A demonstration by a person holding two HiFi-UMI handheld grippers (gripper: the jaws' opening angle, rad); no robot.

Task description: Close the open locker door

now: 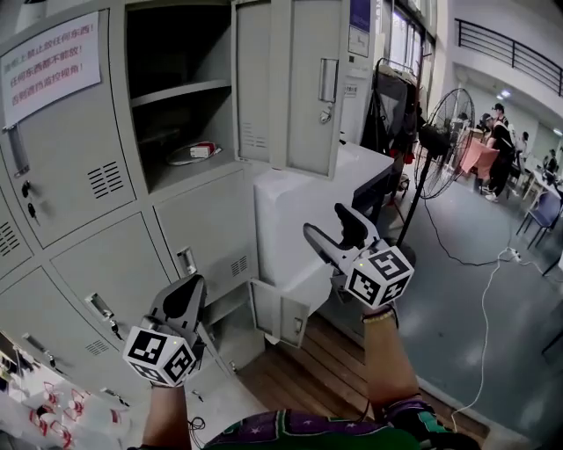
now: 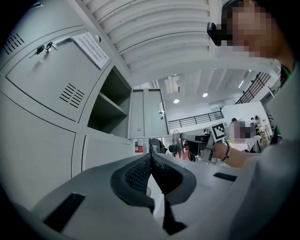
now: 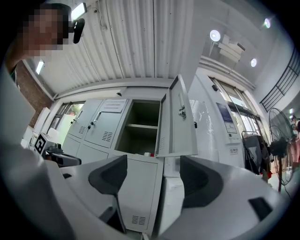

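Lockers: we see a grey metal locker bank [image 1: 106,176] filling the left of the head view. One upper compartment is open, with a shelf inside.
White cabinet: a white cabinet [image 1: 299,211] stands just beside the bank on the right, under the swung-out door.
Task door: the open locker door [image 1: 303,88] is swung wide to the right, hinged at the compartment's right edge. Its handle [image 1: 328,81] and lock face us.
Low door: a small lower door [image 1: 280,315] also hangs ajar near the floor.
Right gripper: the right gripper [image 1: 325,224] is released, jaws wide, nothing between them. It is raised toward the door but well apart from it.
Left gripper: the left gripper [image 1: 186,292] is clenched, tips together, empty and held low by the lower lockers.
Risk 1: we judge the open jaws could hook the handle or lock as they push, dragging the door back open.
Risk 2: too soft a push may not latch the door and it swings out again; too hard and it slams.
Risk 3: a small white-and-red item [image 1: 202,150] lies on the compartment floor. We can't tell whether it clears the door.
Writing: the notice [image 1: 51,66] on the closed left door has red Chinese characters that we can't read reliably. A blue poster [image 1: 359,22] is too small to read.
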